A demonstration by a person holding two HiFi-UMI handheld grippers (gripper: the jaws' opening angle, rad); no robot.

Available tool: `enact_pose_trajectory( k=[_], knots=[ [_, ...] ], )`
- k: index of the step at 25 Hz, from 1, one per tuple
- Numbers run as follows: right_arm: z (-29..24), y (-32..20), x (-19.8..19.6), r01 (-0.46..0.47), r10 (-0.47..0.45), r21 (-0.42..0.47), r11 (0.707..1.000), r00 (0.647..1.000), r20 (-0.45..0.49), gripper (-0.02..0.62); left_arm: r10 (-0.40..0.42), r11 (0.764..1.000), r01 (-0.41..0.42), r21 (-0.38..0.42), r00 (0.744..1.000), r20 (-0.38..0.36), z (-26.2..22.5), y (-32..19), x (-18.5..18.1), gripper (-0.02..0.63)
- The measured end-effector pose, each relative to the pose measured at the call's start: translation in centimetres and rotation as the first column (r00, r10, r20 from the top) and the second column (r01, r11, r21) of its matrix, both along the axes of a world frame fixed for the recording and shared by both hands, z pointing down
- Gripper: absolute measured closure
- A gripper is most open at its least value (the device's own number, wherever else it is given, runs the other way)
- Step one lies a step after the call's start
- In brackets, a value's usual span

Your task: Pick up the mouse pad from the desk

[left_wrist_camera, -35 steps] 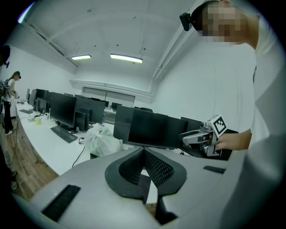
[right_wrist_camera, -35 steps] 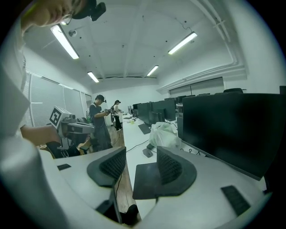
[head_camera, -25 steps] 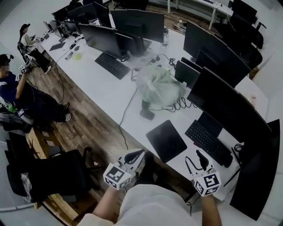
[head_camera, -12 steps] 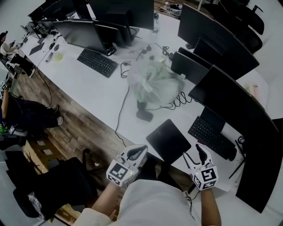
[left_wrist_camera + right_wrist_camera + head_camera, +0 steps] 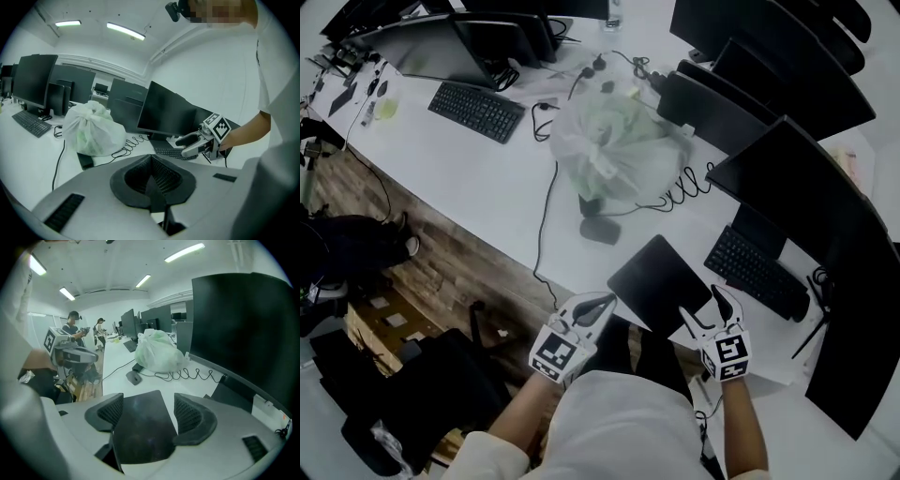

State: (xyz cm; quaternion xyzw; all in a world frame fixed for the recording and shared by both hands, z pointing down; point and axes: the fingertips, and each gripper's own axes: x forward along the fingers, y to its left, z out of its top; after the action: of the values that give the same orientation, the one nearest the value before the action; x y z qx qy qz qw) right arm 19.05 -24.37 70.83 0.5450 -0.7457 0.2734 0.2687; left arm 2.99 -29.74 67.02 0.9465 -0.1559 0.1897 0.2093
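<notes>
Our right tool (image 5: 709,309), jaws just opening, frames the mouse pad (image 5: 654,279), which lies flat and unpinched at the worktop's (image 5: 487,192) near edge. Our left tool (image 5: 598,304) is clenched empty, left, off that edge.

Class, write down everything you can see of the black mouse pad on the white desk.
The thin black rectangular mouse pad has rounded corners and a matte, faintly sheened surface. It lies flat and bare on the white desk, skewed to its front edge, beside the black keyboard. The right gripper hovers at its near corner; its jaws have just been opening, and the pad shows between them, ungripped. Whether they touch it is unclear.
</notes>
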Motion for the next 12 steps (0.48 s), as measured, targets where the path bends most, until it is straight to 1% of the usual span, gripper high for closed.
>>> enact_pose_trajectory(
  k=[6, 12],
  knots=[
    [5.8, -0.2, -0.1, 0.029, -0.032, -0.093, 0.995, 0.999, -0.021, 0.207, -0.009, 0.999, 0.01, -0.04, 1.0, 0.02, 4.0, 0.1, 0.5, 0.591],
    [11.5, 0.3, -0.5, 0.093, -0.104, -0.201, 0.975, 0.994, -0.046, 0.158, -0.039, 0.996, 0.042, -0.078, 0.998, 0.042, 7.2, 0.3, 1.1, 0.591]
  ],
)
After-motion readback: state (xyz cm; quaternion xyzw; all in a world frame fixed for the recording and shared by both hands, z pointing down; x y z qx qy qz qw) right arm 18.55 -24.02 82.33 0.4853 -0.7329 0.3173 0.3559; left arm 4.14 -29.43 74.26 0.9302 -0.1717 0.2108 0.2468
